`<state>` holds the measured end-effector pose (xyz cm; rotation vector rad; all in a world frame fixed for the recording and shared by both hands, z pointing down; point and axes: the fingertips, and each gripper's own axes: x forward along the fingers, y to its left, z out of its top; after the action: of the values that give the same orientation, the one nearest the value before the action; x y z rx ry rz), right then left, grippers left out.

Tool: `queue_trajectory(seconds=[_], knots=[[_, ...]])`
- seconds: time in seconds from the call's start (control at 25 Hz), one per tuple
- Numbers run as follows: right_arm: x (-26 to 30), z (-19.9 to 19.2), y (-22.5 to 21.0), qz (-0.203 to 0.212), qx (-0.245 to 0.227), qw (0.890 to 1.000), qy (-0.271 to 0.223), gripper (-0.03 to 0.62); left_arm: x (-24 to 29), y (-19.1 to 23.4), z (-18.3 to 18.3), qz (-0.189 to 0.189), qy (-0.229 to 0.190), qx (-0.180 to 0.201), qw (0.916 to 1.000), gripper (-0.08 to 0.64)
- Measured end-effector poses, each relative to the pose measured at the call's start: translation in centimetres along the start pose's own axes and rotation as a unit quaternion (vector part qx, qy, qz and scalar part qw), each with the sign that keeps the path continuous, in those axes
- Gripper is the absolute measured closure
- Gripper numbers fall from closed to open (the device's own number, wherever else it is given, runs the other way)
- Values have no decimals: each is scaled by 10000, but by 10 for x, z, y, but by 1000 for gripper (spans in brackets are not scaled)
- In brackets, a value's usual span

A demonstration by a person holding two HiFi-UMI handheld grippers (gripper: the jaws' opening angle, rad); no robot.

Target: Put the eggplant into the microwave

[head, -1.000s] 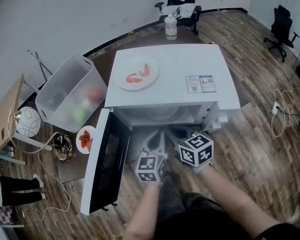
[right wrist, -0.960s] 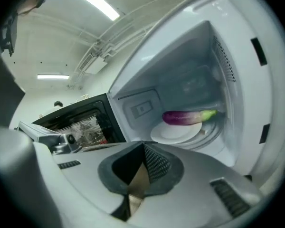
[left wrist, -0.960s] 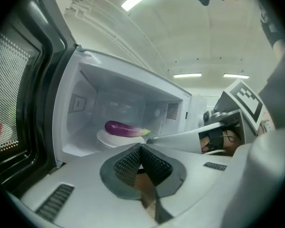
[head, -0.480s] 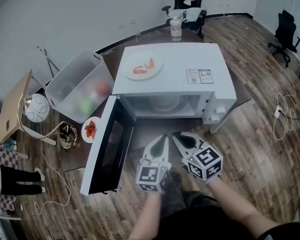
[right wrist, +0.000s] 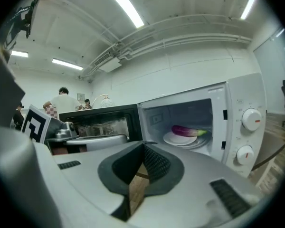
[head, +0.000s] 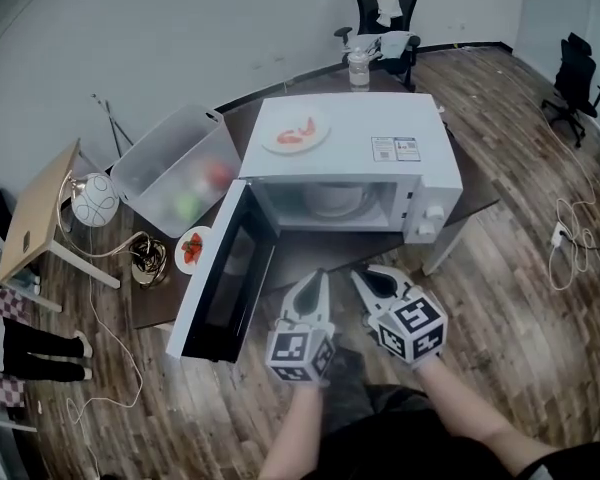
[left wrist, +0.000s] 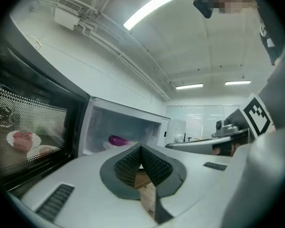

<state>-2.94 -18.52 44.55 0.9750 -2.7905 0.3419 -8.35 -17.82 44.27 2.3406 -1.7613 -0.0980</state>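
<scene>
Left gripper [left wrist: 141,150]: jaws pressed together, nothing between the pads. Right gripper [right wrist: 143,147]: same, closed and empty. I hold both side by side in front of the microwave [head: 380,118], not touching it. Its door [head: 225,273] stands swung wide to the left. The eggplant [right wrist: 187,130] lies inside the cavity on a white plate [right wrist: 178,140], green end toward the dial side.

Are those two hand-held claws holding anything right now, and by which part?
Nothing is held. The left gripper and the right gripper both have their jaws shut and empty; the eggplant lies on a plate inside the microwave.
</scene>
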Motion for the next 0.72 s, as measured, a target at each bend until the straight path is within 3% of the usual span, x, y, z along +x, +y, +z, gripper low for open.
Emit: queue_trajectory(seconds=[0.36, 0.6, 0.72], knots=[[-24, 4, 16, 17, -15, 9998, -177, 594, -36, -1, 4, 308, -7, 171, 9994, 560], [-33, 2, 20, -8, 658, 9971, -384, 594, -51, -4, 3, 335, 22, 192, 9993, 560], [-32, 4, 27, 0, 519, 9980, -373, 594, -53, -2, 6, 352, 34, 238, 9991, 560]])
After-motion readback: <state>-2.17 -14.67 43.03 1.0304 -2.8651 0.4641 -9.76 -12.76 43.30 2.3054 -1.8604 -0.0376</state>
